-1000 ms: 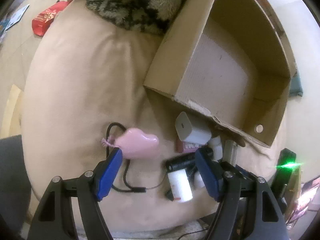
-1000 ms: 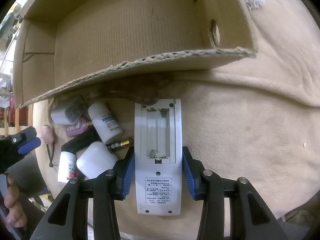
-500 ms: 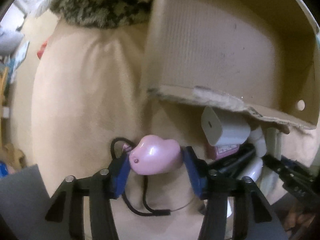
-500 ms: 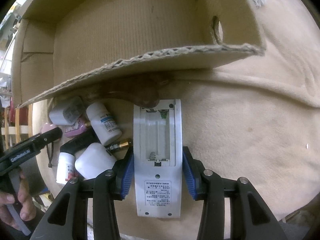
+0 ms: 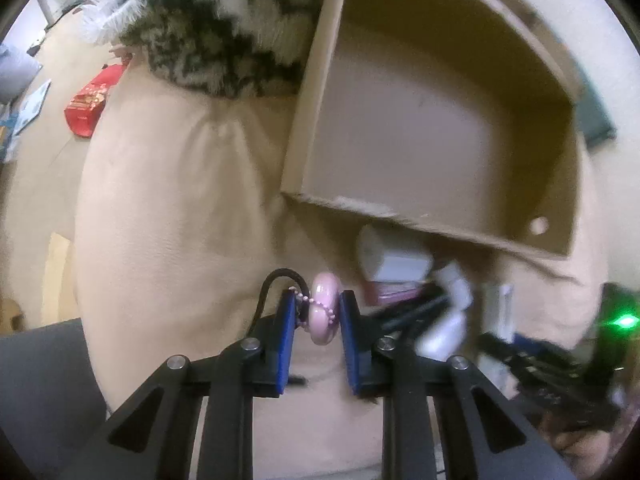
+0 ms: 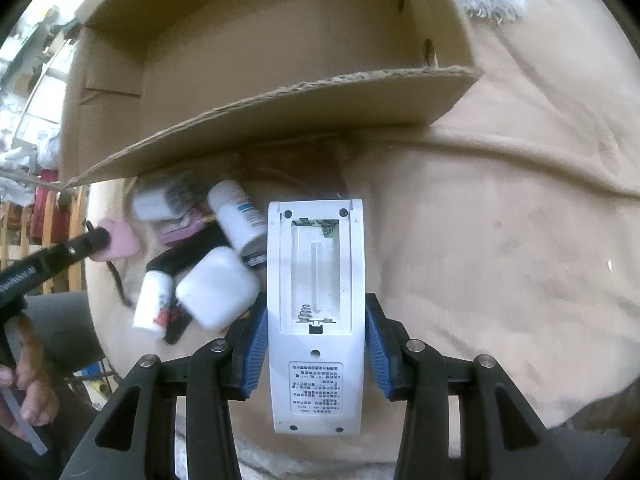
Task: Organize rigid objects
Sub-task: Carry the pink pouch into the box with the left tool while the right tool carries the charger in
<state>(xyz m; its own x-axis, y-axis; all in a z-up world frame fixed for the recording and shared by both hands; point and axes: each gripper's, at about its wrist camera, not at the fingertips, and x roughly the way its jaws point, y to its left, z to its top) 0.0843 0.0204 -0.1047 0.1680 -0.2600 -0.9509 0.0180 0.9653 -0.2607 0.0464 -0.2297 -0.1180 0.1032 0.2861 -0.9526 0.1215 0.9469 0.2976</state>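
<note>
Left wrist view: left gripper (image 5: 316,326) has just closed onto pink charm (image 5: 323,312), lifted, near cardboard box (image 5: 432,152).
Right gripper (image 6: 314,340): clamped on white remote (image 6: 316,312).
Next: both boxward.

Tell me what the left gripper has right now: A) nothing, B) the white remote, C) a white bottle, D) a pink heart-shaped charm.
D: the left gripper is shut on the pink heart-shaped charm, seen edge-on between its blue pads, while the white remote sits in the right gripper.

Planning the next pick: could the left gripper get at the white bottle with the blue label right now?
Probably not: the left gripper is shut on the pink charm, and the white bottle lies wedged among clutter by the cardboard box.
</note>
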